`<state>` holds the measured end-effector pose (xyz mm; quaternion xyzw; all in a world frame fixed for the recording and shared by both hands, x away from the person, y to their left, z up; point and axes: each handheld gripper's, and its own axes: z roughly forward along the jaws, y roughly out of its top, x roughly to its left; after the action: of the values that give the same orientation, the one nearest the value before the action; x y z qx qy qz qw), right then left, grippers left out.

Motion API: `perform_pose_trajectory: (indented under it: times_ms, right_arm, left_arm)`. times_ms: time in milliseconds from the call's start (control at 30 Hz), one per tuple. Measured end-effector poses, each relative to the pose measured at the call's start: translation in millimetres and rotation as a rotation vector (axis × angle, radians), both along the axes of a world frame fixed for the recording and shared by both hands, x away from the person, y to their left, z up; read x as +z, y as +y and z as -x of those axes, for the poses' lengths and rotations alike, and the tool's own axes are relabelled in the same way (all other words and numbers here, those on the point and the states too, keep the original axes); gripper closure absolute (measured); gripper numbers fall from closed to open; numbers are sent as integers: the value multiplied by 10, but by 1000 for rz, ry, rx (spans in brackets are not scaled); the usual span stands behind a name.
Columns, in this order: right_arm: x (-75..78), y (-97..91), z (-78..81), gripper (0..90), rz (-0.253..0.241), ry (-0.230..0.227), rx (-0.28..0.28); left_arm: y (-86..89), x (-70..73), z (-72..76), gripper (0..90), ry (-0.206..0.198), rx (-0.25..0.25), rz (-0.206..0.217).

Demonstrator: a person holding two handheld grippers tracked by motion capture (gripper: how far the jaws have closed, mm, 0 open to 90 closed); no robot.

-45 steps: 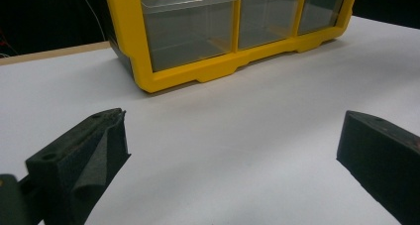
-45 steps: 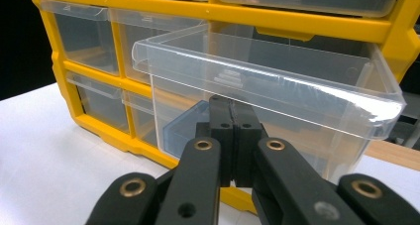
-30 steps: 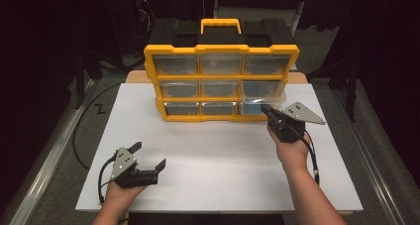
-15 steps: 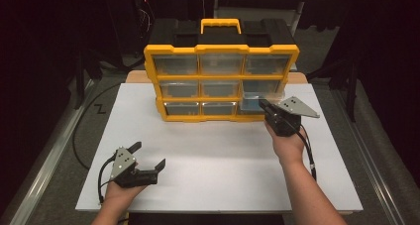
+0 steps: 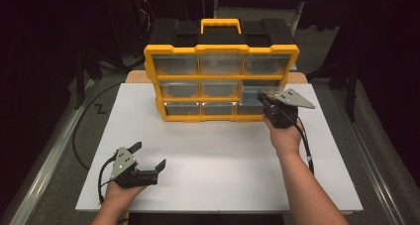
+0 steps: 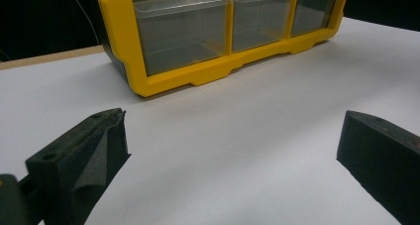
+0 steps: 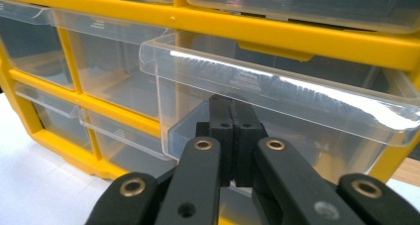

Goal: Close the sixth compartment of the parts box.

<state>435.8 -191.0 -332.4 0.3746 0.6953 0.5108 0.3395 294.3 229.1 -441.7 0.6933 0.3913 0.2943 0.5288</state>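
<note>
A yellow organizer cabinet (image 5: 220,49) with clear plastic drawers stands at the back of the white board (image 5: 223,155). Its middle-row right drawer (image 5: 255,87) sticks out a little from the frame. My right gripper (image 5: 264,100) is shut, and its joined tips (image 7: 232,103) rest against the front of that drawer (image 7: 297,96), just under its lip. Nothing shows between the pads. My left gripper (image 5: 148,154) lies low near the board's front left corner, open, with bare board between its black jaws (image 6: 233,131). The cabinet's bottom row of drawers (image 6: 181,29) shows ahead of it.
A black carry handle and lid top (image 5: 220,29) crown the cabinet. A black cable (image 5: 86,113) curls off the table's left side. A metal rail (image 5: 49,155) runs along the left edge. Dark surroundings lie beyond the table.
My right gripper has moved forward and slightly left, up to the front of the middle-right drawer. The left gripper has stayed where it was.
</note>
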Motion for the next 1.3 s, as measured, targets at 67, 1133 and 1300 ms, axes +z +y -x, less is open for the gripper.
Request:
perform_pose_trajectory:
  times_ms: [67,1133,1300]
  right_arm:
    - [4,7,-30,900,3,1,-4]
    - [48,100,-290,900,38,12,-35]
    - [52,101,-291,900,48,10,-32]
  left_arm:
    - [1,0,0,3,0,0,1]
    - [10,2,0,3,0,-5,2]
    - [8,1,-1,3,1,-6,1]
